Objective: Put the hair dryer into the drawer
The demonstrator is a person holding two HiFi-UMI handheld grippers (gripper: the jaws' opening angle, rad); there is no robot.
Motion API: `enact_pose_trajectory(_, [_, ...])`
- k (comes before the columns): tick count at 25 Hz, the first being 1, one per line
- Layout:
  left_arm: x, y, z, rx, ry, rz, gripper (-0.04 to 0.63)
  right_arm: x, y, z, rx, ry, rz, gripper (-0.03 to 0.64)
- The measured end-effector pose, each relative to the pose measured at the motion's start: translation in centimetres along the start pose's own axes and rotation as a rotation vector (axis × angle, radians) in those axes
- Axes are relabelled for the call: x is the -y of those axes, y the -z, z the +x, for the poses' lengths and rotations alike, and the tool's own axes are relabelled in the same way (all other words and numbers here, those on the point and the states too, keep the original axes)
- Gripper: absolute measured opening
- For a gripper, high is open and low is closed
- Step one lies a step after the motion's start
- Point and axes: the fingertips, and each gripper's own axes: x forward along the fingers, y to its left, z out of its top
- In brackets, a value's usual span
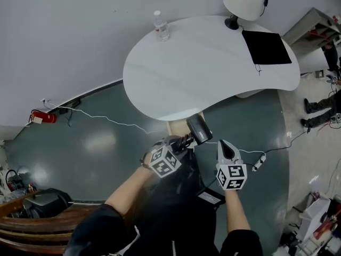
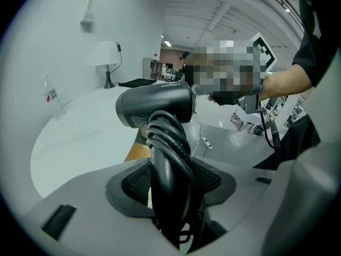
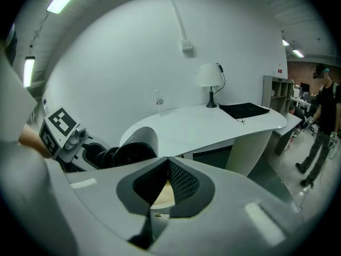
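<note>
The left gripper (image 2: 170,188) has its jaws clamped on the cord-wrapped handle of the hair dryer (image 2: 154,104), whose barrel stands just above them. The right gripper (image 3: 166,167) has its jaws together on nothing. Ahead, under the white surface (image 1: 197,68), a tan box looks like the drawer (image 1: 177,127). Lower the dryer well inside before letting go. Only the left gripper view shows the grip; only the head view shows dryer and drawer close together.

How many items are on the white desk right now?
3. A water bottle near the far left edge of the desk, a lamp at its far right end, and a black mat beside the lamp. The whole top shows, so nothing seems hidden.
</note>
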Motion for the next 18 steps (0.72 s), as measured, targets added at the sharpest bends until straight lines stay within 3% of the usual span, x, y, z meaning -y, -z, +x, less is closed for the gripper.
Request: enact_pose_trajectory(18, [0.3, 0.0, 3.3, -0.06, 0.051, 0.047, 0.218, 2.0, 1.4, 0.9, -0.038, -0.002, 0.042, 0.0])
